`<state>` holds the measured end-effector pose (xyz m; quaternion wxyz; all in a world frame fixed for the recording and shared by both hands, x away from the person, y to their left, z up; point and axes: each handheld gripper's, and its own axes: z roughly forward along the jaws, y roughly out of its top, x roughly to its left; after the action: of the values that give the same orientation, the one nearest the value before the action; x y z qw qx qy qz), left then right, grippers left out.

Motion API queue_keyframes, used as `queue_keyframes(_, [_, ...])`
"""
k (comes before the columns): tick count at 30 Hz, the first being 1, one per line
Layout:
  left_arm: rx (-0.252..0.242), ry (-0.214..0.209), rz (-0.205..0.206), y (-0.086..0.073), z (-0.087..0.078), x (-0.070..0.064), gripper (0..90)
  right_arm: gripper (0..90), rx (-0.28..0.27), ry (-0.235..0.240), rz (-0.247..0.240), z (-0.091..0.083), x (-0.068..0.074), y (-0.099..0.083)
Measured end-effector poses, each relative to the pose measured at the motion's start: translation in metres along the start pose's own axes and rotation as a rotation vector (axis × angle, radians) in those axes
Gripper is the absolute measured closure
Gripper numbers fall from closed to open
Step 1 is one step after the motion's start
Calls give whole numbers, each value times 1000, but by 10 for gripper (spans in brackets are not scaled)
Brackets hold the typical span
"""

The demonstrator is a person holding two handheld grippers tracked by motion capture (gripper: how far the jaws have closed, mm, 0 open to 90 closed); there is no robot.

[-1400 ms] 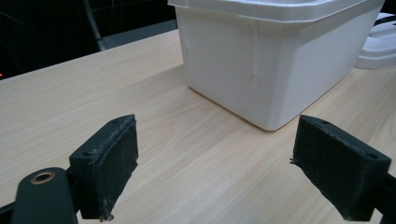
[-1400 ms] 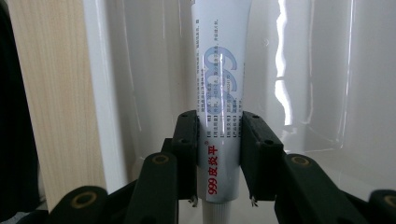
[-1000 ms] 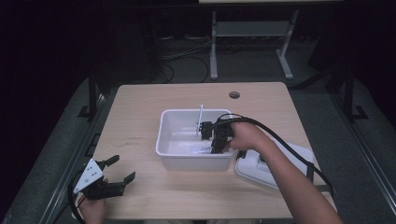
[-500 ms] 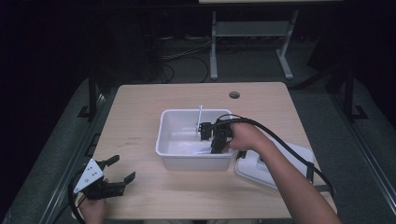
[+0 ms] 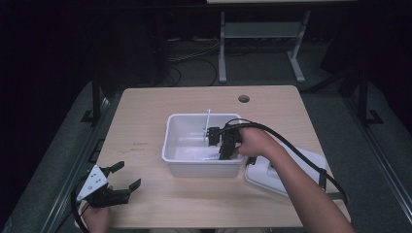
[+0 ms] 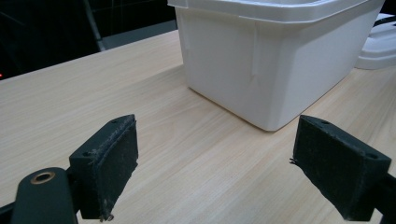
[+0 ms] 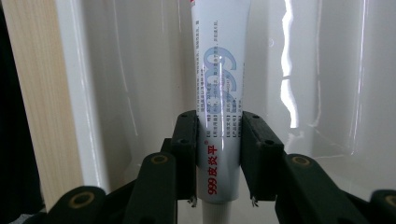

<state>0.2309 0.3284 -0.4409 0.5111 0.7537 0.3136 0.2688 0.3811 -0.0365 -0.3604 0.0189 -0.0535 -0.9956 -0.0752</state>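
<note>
A white plastic bin [image 5: 175, 145] stands in the middle of the wooden table. My right gripper [image 5: 218, 141] reaches down into it, shut on a white tube [image 7: 219, 88] with blue and red print; the jaws squeeze its lower part while the tube points toward the bin's wall. In the high view the tube [image 5: 208, 125] shows as a thin white stick rising over the bin's far side. My left gripper [image 5: 121, 177] rests open near the table's front left corner, nothing between its pads [image 6: 109, 163], facing the bin's corner [image 6: 275, 70].
The bin's white lid [image 5: 286, 172] lies on the table to the right of the bin, under my right forearm. A round cable hole [image 5: 243, 98] sits near the table's far edge. A metal stand [image 5: 257, 34] is on the floor beyond.
</note>
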Motion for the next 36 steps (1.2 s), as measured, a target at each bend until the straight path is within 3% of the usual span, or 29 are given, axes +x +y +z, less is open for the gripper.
queue_keyframes(12, [1,-1,1,0,0,0,135,643,-31,-3,12,-7,0,-1])
queue_keyframes(36, [0,-2,3,0,1,0,135,577,-54,-61,20,-39,4,-8])
